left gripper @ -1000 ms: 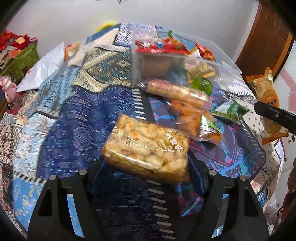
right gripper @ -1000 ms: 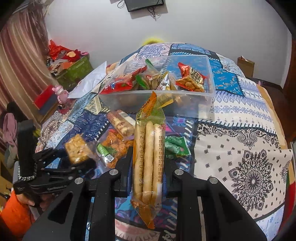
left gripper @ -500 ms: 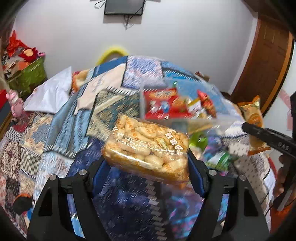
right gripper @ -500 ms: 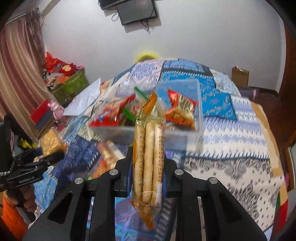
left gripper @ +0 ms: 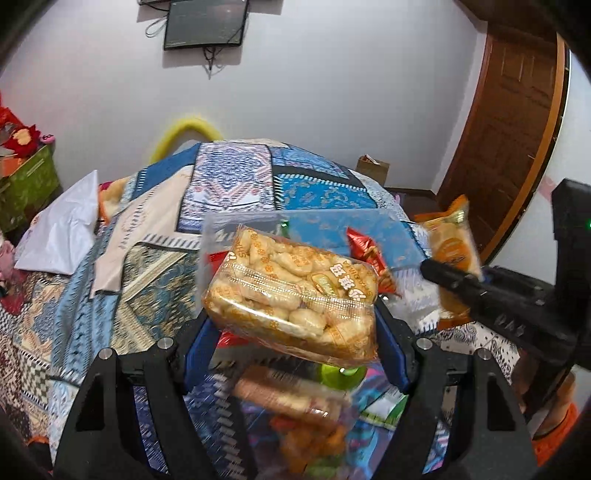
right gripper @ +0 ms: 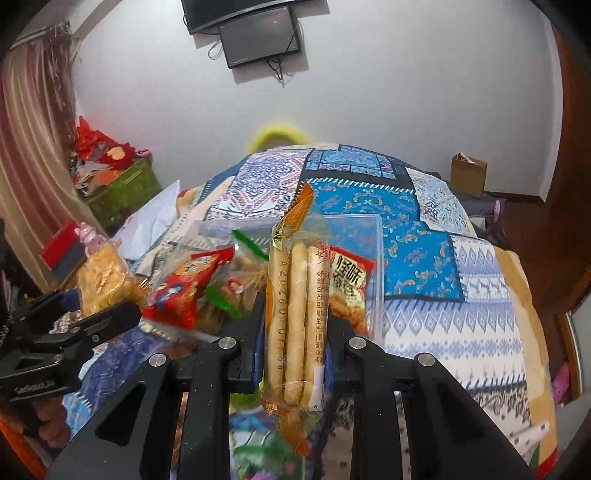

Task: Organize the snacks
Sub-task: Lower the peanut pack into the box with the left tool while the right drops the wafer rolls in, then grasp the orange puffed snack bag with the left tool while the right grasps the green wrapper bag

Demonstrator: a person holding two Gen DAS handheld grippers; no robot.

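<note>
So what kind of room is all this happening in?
Most likely a bedroom in a home: a patchwork quilt covers what looks like a bed, a screen hangs on the wall, and there is a wooden door.

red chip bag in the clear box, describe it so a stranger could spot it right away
On the patchwork bedspread sits a clear plastic box of snacks. The red chip bag stands at its right end, just behind the breadstick pack in the right tongs. It alone carries big black characters on a pale panel.

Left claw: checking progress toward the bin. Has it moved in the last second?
Yes. The left claw with its biscuit pack rose toward the clear bin.
</note>
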